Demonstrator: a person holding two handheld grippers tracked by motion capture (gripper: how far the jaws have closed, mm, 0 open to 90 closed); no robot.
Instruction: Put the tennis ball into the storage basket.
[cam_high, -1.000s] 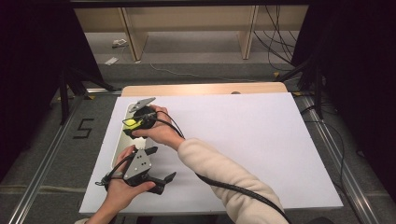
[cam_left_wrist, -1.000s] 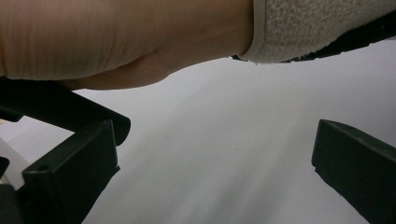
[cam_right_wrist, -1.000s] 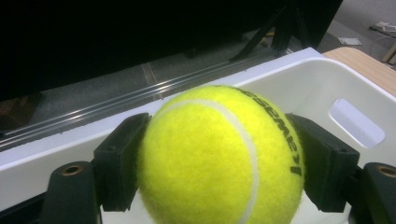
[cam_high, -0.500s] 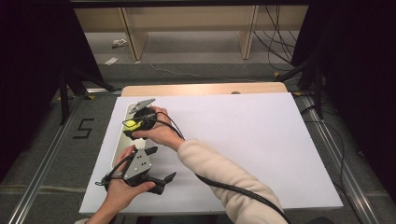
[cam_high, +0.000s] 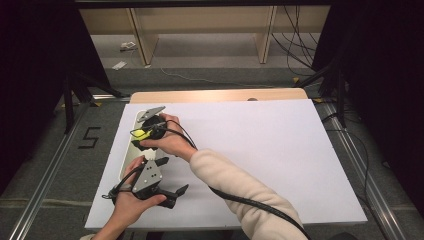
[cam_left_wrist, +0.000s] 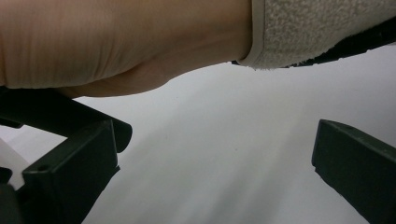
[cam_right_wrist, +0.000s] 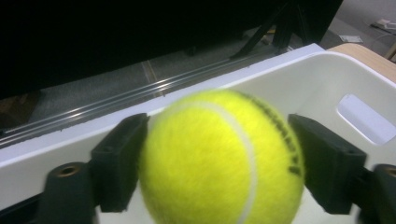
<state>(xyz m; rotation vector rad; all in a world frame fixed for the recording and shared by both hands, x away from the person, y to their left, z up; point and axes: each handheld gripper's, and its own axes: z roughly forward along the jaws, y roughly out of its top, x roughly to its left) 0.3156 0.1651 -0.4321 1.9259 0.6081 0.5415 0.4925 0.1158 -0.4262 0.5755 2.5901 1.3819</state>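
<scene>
Tennis ball between the pads of the right gripper, above a white bin at the table's left edge; jaws just been opening, left pad at the felt, right pad a sliver off. Left gripper near, wide open, holding nothing. Right sleeve across its view.

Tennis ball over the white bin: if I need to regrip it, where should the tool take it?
Grip the tennis ball across its widest middle, coming from above: it is round, so off-centre pads would slip, and the white bin walls block the sides.
</scene>
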